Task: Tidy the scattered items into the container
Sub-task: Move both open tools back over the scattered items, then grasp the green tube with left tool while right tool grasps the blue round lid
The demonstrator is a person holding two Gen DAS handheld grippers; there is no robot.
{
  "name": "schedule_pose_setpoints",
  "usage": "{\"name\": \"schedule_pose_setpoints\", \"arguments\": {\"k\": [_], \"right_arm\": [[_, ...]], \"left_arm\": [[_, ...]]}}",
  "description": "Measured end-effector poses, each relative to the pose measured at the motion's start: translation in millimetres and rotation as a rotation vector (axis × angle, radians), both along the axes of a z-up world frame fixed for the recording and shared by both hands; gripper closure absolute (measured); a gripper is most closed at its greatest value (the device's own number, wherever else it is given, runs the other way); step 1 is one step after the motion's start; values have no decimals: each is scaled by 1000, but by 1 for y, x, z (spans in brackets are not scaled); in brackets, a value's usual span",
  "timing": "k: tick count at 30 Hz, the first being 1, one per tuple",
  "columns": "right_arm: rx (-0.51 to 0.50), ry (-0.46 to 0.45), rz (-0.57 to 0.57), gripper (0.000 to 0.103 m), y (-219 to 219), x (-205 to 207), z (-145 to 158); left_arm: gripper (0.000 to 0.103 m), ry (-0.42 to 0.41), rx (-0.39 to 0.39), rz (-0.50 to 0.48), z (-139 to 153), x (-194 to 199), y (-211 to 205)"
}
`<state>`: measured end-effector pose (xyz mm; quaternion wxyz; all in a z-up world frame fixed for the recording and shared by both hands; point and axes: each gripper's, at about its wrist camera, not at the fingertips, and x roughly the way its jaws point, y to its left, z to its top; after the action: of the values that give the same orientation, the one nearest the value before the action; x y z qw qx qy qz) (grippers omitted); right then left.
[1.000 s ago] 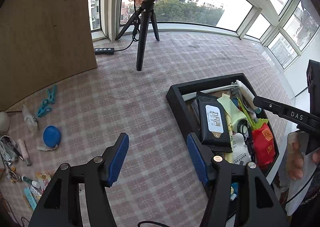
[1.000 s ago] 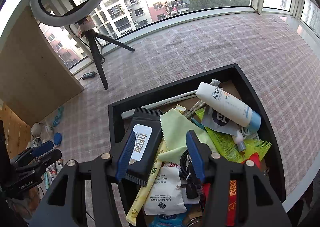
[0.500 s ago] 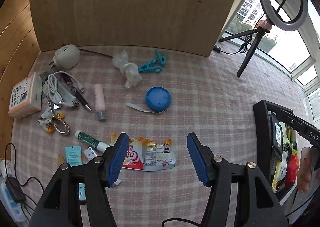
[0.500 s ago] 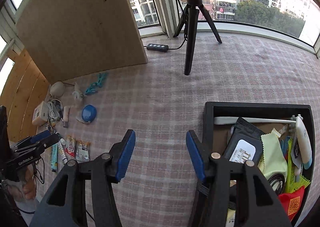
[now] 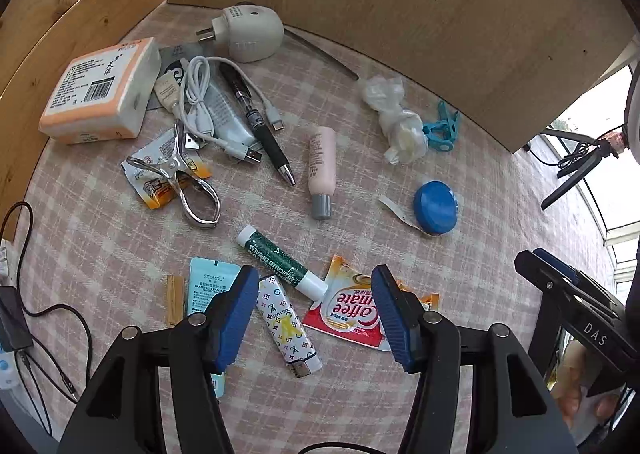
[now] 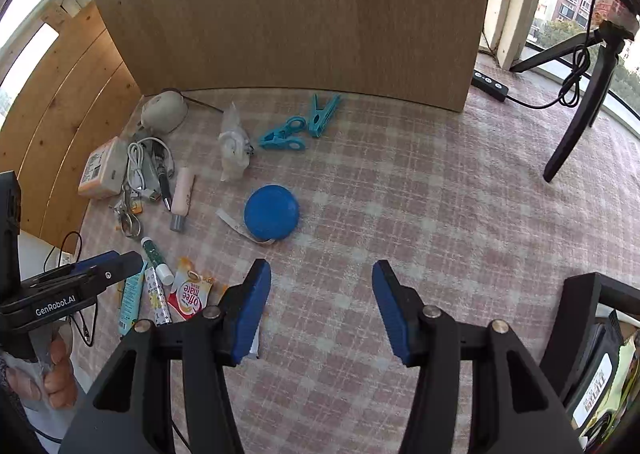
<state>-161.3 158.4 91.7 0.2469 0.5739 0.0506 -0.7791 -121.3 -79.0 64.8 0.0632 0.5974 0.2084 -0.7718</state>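
My left gripper [image 5: 314,312] is open and empty above scattered items: a patterned lighter [image 5: 286,326], a green lip balm stick [image 5: 280,262], a Coffee-mate sachet [image 5: 356,310] and a teal sachet [image 5: 208,288]. My right gripper [image 6: 320,302] is open and empty, just short of a blue round tape measure [image 6: 271,212]. The black container [image 6: 584,314] shows only at the right edge of the right wrist view, with packets inside.
Farther off lie a pink tube [image 5: 321,166], black pen [image 5: 260,122], white cable [image 5: 200,94], metal clip [image 5: 188,186], orange-white box [image 5: 100,90], white plug [image 5: 248,32], crumpled plastic [image 5: 396,118] and teal clothespins [image 6: 304,122]. A wooden board [image 6: 288,14] stands behind. A tripod [image 6: 580,94] stands right.
Both grippers have swung left from the container to the scattered items. My left gripper has come down close over the lighter and sachets. Both stay open.
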Motion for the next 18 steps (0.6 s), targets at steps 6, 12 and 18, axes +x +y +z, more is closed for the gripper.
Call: {"name": "schedule_pose_setpoints", "arguments": {"k": [6,12,18], "right_arm": [[24,-43,37,51,-35,-12,-22],[46,-60,45,51,-59,-21,-40],[78,-51,50,51,-72,-24,-51]], "left_arm": [[54,-50,25,39,-19,-4,-4],[59,-76,29,71,-32,-8,-6],[63,-82,6,54,-38,-13,3]]}}
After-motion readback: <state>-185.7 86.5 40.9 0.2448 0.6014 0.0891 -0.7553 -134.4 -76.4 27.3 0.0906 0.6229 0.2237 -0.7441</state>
